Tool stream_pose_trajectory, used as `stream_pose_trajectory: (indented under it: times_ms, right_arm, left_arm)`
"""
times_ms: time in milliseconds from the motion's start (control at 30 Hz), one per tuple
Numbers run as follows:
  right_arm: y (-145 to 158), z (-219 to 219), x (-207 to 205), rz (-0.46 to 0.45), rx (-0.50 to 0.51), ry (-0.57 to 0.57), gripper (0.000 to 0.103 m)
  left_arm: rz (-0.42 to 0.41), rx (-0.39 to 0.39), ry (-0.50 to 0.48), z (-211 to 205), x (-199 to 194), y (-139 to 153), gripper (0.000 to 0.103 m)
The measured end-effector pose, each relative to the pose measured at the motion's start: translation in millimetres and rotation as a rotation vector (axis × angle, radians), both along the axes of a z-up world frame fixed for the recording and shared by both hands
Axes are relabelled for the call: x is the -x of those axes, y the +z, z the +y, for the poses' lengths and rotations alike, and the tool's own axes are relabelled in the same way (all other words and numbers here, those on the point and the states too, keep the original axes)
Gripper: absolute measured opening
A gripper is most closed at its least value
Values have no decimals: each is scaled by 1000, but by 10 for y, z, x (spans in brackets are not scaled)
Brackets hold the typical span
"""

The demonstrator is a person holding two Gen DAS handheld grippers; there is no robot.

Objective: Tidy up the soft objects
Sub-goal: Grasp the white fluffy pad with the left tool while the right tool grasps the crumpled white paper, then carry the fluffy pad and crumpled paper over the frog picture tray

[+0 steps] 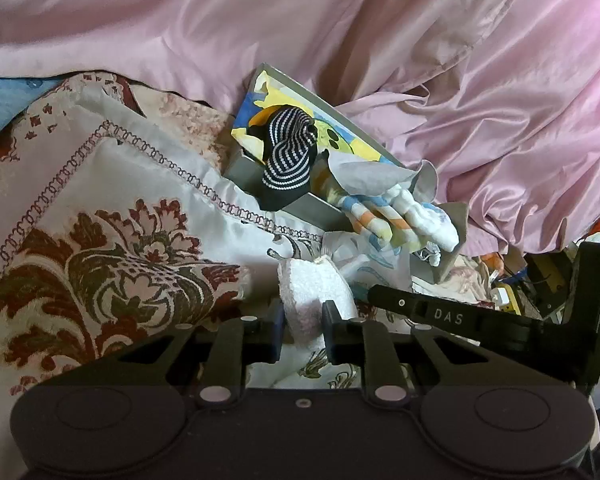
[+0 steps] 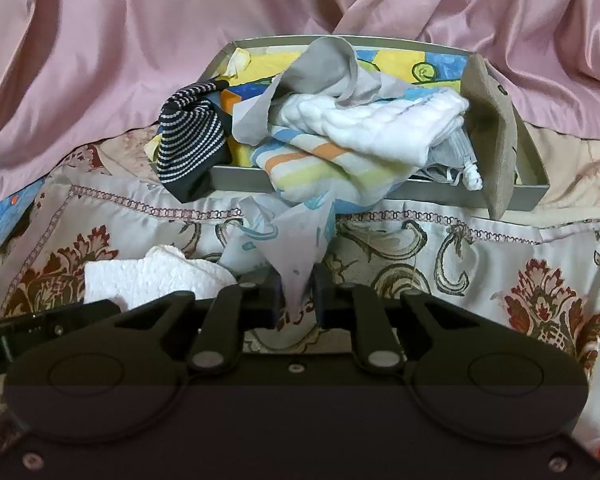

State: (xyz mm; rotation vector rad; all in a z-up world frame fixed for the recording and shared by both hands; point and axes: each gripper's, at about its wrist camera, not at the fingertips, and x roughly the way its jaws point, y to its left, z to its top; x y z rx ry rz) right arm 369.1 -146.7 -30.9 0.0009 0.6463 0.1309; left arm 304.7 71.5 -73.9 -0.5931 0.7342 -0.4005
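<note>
A grey tray [image 2: 440, 194] with a colourful lining sits on the bed. In it lie a black-and-white striped sock [image 2: 192, 140], a grey cloth [image 2: 328, 68], a white quilted cloth [image 2: 384, 120] and a pastel striped cloth [image 2: 320, 164]. The tray shows in the left wrist view [image 1: 312, 210] with the striped sock [image 1: 290, 152] too. My left gripper [image 1: 303, 330] is shut on a white fluffy cloth [image 1: 312, 284], also seen in the right wrist view [image 2: 148, 276]. My right gripper [image 2: 296, 300] is shut on a thin pale printed cloth [image 2: 296, 236] in front of the tray.
A cream bedspread with red floral pattern [image 2: 480, 252] covers the bed. A matching pillow [image 1: 100, 220] lies left of the tray. Pink satin fabric [image 2: 120, 40] drapes behind. A blue item [image 2: 4, 216] sits at the left. Clutter [image 1: 520, 276] lies far right.
</note>
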Motion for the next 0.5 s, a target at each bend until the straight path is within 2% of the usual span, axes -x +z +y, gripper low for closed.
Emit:
stream_pose_trajectory:
  times_ms: [500]
  right_arm:
    - [41,-16,200,-58,16,7,5]
  left_arm:
    - [-39,3,-17,-20,26,95,14]
